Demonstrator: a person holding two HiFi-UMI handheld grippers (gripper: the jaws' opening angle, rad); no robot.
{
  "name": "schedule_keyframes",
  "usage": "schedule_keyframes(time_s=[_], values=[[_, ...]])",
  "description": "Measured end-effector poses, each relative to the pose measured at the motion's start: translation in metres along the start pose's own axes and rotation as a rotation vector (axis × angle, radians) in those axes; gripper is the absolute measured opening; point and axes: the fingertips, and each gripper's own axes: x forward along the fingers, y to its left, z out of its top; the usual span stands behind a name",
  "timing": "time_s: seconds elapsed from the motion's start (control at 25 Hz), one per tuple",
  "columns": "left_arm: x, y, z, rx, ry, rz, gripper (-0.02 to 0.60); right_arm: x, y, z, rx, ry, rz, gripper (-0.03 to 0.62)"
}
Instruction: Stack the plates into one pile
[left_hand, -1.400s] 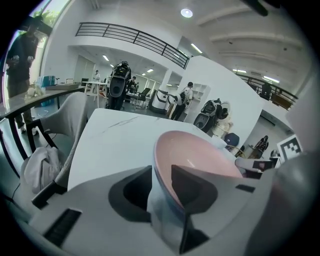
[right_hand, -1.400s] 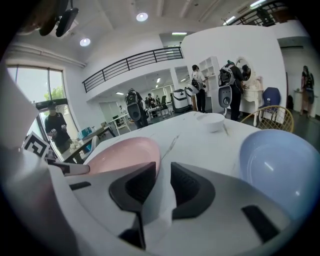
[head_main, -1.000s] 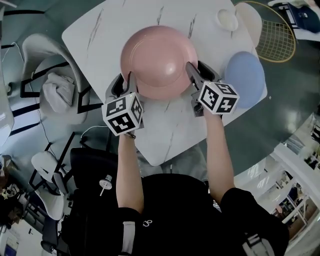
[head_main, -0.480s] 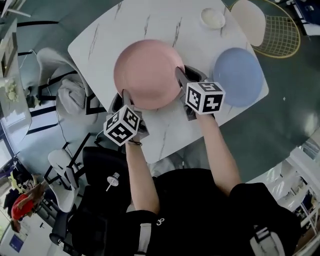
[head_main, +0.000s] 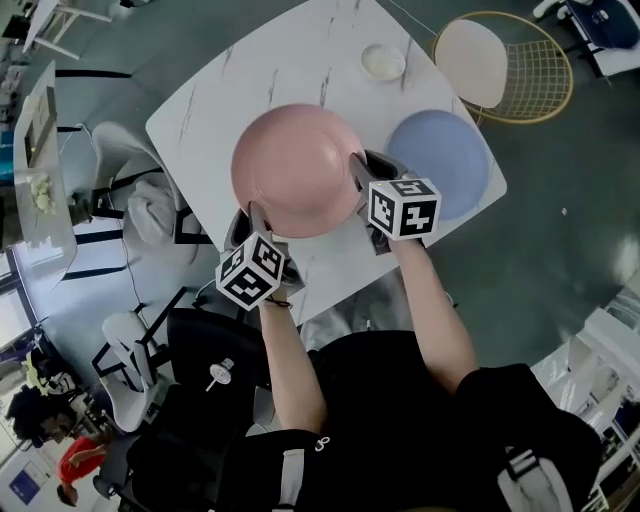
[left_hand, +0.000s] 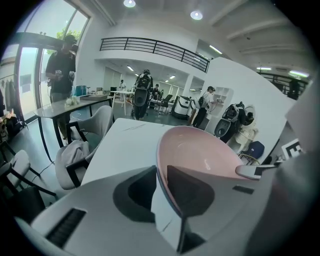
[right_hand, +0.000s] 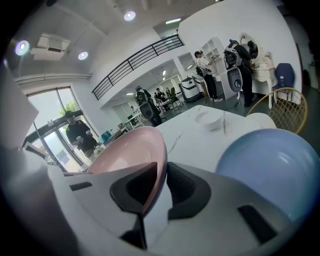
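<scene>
A large pink plate (head_main: 295, 165) is over the middle of the white marble table (head_main: 260, 70). My left gripper (head_main: 256, 218) has the plate's near-left rim between its jaws, which are closing on it. My right gripper (head_main: 358, 175) holds the right rim the same way, its jaws closing too. In the left gripper view the pink plate (left_hand: 200, 150) rises tilted from between the dark pads (left_hand: 187, 187). The right gripper view shows the pink plate (right_hand: 130, 150) edge-on in the jaws. A blue plate (head_main: 440, 160) lies on the table to the right, beside the right gripper, and the blue plate (right_hand: 270, 165) fills that view's right.
A small white bowl (head_main: 382, 62) stands at the table's far edge. A gold wire chair (head_main: 500, 60) is behind the blue plate. Grey chairs (head_main: 150, 215) with cloth on them stand left of the table. People stand far off in the hall.
Both grippers have closed their jaws onto the pink plate's rim. The camera has pulled back and turned, so the table sits smaller and more to the right.
</scene>
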Motion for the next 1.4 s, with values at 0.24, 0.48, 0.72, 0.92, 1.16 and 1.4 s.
schedule_keyframes(time_s=[0.24, 0.48, 0.72, 0.92, 1.16, 1.4], values=[[0.000, -0.062, -0.004, 0.063, -0.008, -0.080, 0.083, -0.043, -0.050, 0.010, 0.038, -0.053, -0.059, 0.069], [0.013, -0.137, -0.020, 0.139, 0.009, -0.187, 0.084, -0.090, -0.115, 0.014, 0.086, -0.114, -0.155, 0.069], [0.020, -0.210, -0.038, 0.192, 0.046, -0.265, 0.084, -0.136, -0.175, 0.018, 0.132, -0.137, -0.245, 0.069], [0.029, -0.245, -0.067, 0.224, 0.091, -0.295, 0.084, -0.158, -0.215, 0.004, 0.165, -0.129, -0.296, 0.067], [0.037, -0.260, -0.095, 0.220, 0.134, -0.298, 0.084, -0.163, -0.243, -0.016, 0.197, -0.093, -0.320, 0.069], [0.044, -0.262, -0.109, 0.227, 0.158, -0.303, 0.089, -0.161, -0.254, -0.028, 0.214, -0.089, -0.337, 0.071]])
